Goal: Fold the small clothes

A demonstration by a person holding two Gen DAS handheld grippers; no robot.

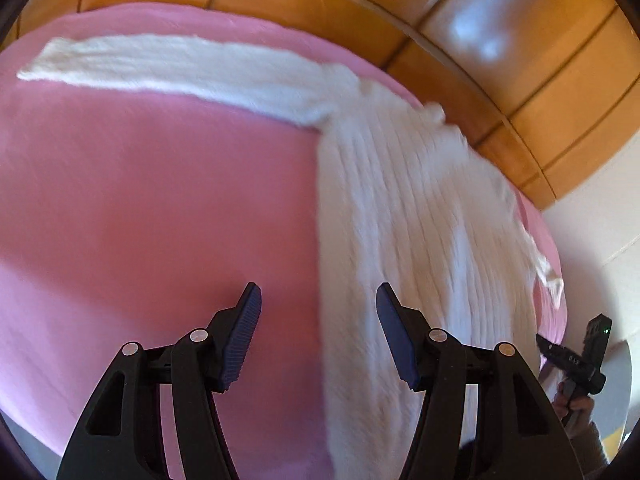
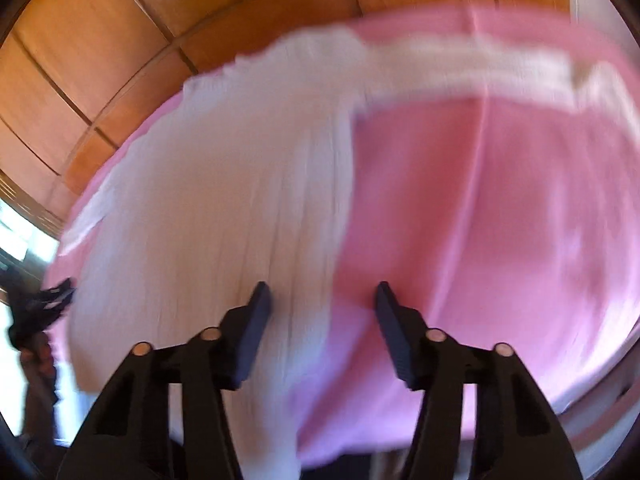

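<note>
Left wrist view: the left gripper (image 1: 318, 312) hangs above a pink sheet (image 1: 140, 208), its two ribbed blue pads wide apart and holding nothing. A white sweater (image 1: 408, 216) lies flat on the sheet. Its body runs from the near edge, under the right-hand pad, away toward the far right. One long sleeve (image 1: 160, 64) stretches out straight to the far left. The knit is soft and fuzzy, with lengthwise ribs down the body. The sheet is smooth, slightly napped cloth. Beyond it stands a glossy wooden panel wall (image 1: 500, 20) with dark grooves. At the near right edge, the right gripper (image 1: 576, 356) shows small and dark beside the sweater's far side.

Right wrist view, heavily blurred: the right gripper (image 2: 322, 312) is also wide open and empty, hovering over the near part of the sweater (image 2: 224, 200), where its edge meets the sheet (image 2: 500, 220). The sleeve (image 2: 472, 64) crosses the far side toward the right. The left gripper (image 2: 48, 300) appears dimly at the left edge.

Judgement: the sweater looks spread out and no fold is yet made. The next move likely calls for pinching the outstretched sleeve or a side edge and carrying it across the body. The loose knit may sag or bunch, so a firm pinch on an edge matters.
</note>
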